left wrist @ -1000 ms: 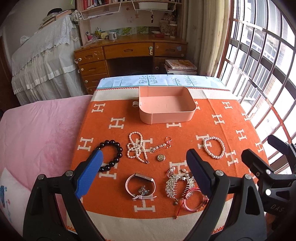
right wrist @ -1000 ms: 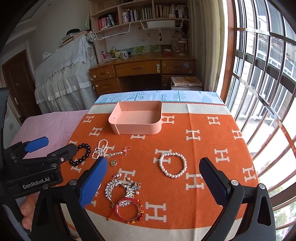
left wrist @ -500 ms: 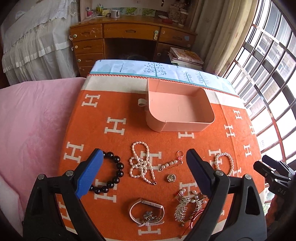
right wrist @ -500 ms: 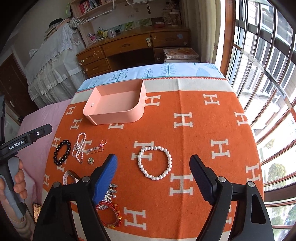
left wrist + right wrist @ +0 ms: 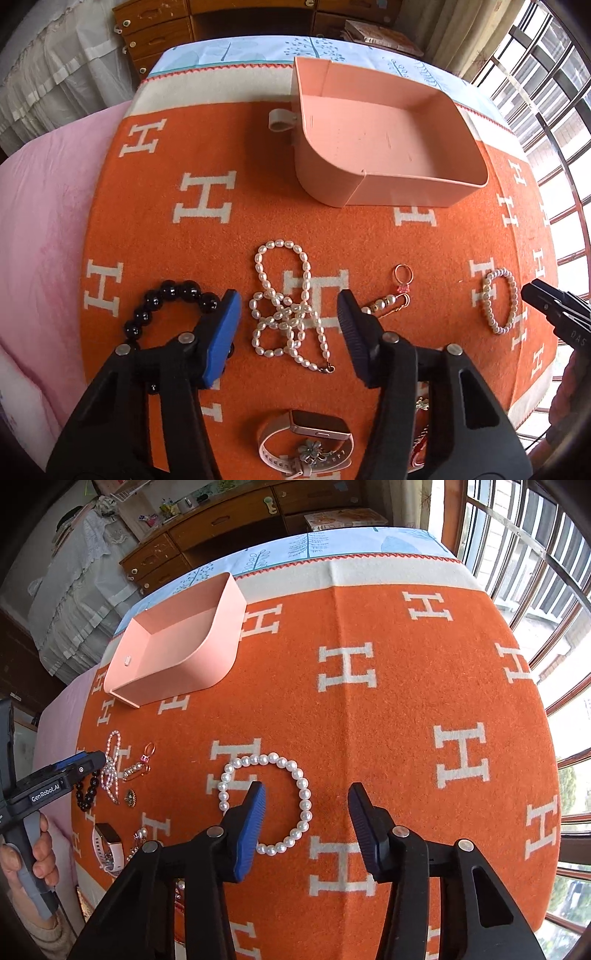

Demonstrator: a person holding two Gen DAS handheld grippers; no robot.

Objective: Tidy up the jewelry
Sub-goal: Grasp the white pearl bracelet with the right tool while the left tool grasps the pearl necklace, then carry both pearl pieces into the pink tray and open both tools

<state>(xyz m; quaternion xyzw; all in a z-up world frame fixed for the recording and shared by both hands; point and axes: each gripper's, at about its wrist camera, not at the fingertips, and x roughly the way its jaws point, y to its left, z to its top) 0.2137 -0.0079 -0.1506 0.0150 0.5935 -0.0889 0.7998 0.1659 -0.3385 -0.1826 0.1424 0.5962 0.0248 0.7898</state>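
Observation:
Jewelry lies spread on an orange blanket (image 5: 192, 258) with white H marks. My left gripper (image 5: 287, 306) points steeply down over a tangled pearl necklace (image 5: 280, 314). The necklace lies between its blue pads, which are closing and do not touch it. My right gripper (image 5: 306, 794) hangs over a round pearl bracelet (image 5: 304, 805). Its jaws are closing too, with the bracelet's right side between them, untouched. An empty pink tray (image 5: 406, 192) stands at the back, also seen in the right wrist view (image 5: 192, 664).
A black bead bracelet (image 5: 173, 291) lies left of the necklace. To its right lie a small ring (image 5: 402, 275) and a pearl pin (image 5: 384, 304), and nearer me a pink watch band (image 5: 306, 439). A pink bedcover (image 5: 44, 221) borders the left; windows stand at the right.
Both grippers have dropped toward the blanket and tipped downward. Their jaws have narrowed. The necklace now sits between the left pads, and the right pads straddle the pearl bracelet's side.

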